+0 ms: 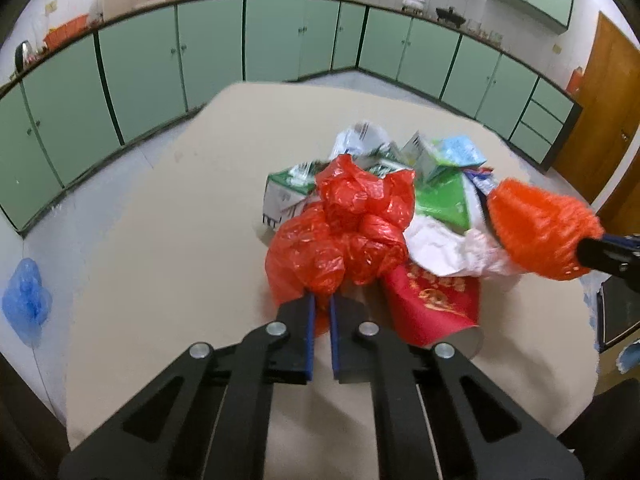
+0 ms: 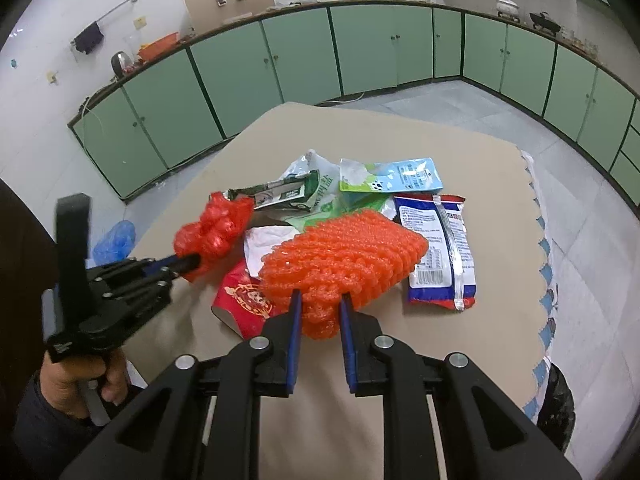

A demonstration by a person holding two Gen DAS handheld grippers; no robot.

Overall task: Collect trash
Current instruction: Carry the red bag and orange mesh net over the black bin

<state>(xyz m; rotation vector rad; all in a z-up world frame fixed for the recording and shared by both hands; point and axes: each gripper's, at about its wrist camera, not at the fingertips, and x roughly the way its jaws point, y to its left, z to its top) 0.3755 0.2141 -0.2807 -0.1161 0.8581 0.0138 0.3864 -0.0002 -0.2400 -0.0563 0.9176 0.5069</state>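
Note:
A pile of trash lies on the beige table (image 1: 160, 220). My left gripper (image 1: 322, 300) is shut on a crumpled red plastic bag (image 1: 352, 224), held above the pile; it also shows in the right wrist view (image 2: 214, 230). My right gripper (image 2: 320, 300) is shut on an orange foam fruit net (image 2: 344, 256), lifted over the pile; the net shows at the right of the left wrist view (image 1: 540, 232). Beneath lie a red paper cup (image 1: 436, 308), white paper (image 1: 436, 244), green-white cartons (image 1: 286, 192) and a blue-white snack wrapper (image 2: 438, 248).
Green cabinets (image 1: 280, 36) line the walls behind the table. A blue plastic bag (image 1: 26, 300) lies on the floor at the left. A wooden door (image 1: 608, 92) stands at the right. The table's right edge (image 2: 540, 248) has a scalloped trim.

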